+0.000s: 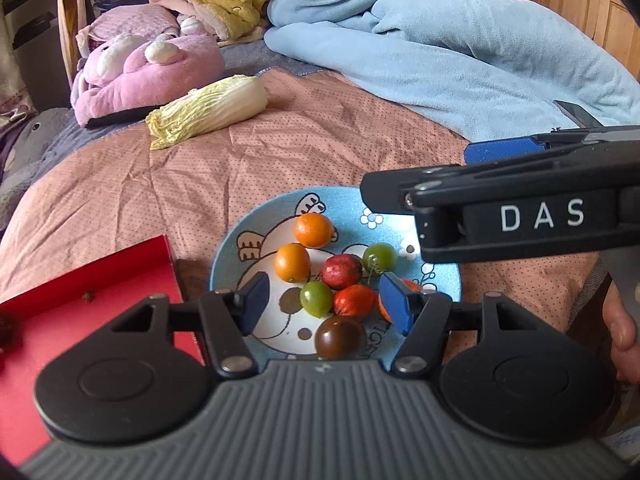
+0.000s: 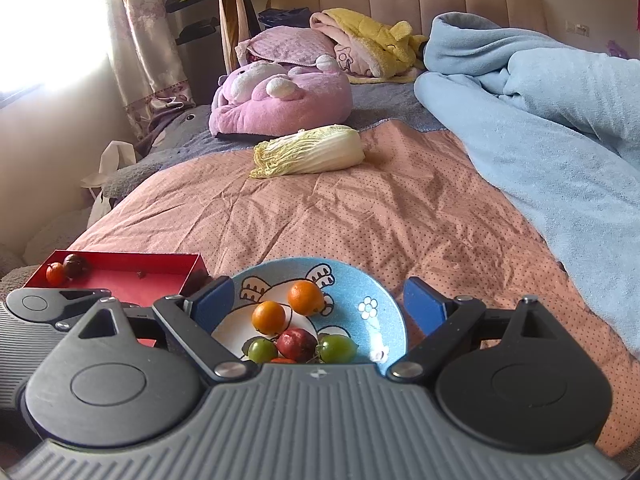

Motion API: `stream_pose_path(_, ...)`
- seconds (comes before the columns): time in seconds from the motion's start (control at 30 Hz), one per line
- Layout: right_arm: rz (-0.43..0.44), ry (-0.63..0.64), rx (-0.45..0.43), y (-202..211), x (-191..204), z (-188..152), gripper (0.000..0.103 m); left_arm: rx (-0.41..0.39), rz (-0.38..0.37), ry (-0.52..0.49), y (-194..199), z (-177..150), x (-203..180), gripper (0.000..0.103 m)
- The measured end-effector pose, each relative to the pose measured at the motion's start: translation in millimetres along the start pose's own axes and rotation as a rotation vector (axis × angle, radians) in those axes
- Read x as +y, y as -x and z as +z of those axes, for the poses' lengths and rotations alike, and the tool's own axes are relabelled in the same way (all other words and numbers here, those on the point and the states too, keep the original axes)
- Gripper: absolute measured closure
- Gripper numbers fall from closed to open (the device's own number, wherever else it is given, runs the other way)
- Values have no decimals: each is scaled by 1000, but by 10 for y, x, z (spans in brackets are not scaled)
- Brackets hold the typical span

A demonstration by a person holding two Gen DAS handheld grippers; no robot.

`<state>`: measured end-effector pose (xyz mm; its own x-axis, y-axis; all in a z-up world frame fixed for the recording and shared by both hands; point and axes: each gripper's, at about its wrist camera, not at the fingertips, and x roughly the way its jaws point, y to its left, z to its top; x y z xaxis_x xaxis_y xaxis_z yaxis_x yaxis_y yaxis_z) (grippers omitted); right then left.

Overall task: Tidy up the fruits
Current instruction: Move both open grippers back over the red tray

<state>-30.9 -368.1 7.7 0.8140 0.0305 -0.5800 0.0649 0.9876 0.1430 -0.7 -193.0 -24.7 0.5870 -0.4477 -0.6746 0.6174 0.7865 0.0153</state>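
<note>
1. The left claw (image 1: pixel 324 302) hangs wide over the round blue cartoon-printed plate (image 1: pixel 256 224), holding nothing.
2. The right claw (image 2: pixel 318 304) is wide and empty.
3. Small orange, green, red and dark tomatoes (image 1: pixel 316 298) sit on the plate.
4. The red rectangular tray (image 2: pixel 120 276) beside it holds two more.
5. A pale napa cabbage (image 2: pixel 308 152) lies farther up the bed.

We read one clear marking: the white capital letters "DAS", widely spaced, on the black side of the right hand-held gripper (image 1: pixel 472 170) where it crosses the upper right of the left wrist view. On the round blue ceramic plate with a cartoon animal drawing (image 1: pixel 344 196), near its lower right rim, we see a few dark letters running along the edge; they look like part of a word, perhaps "TIGE", but the left hand-held gripper (image 1: pixel 324 304) covers much of it and we cannot read it surely. In the right wrist view we find no readable text.
</note>
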Motion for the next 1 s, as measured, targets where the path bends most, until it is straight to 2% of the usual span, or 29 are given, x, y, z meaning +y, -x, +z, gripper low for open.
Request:
stream_pose_path(0.13,30,-16,3,-77,158,27,9,-11,28,-14,138,-18,201,39)
stream_pose_path(0.33,98,39,24,-185,556,55,9,-9,86,27,262,-107,544,39)
stream_pose_path(0.47,131,75,43,-262,796,82,9,1,139,96,296,-164,815,40)
stream_pose_path(0.63,160,108,55,-385,1060,152,9,21,252,193,316,-223,1200,40)
stream_pose_path(0.77,186,112,64,-489,1240,219,9,50,330,230,313,-262,1469,40)
stream_pose_path(0.87,209,118,82,-572,1385,246,9,56,369,240,326,-280,1645,40)
stream_pose_path(1.0,241,159,106,-691,1597,246,9,52,399,316,371,-323,1861,40)
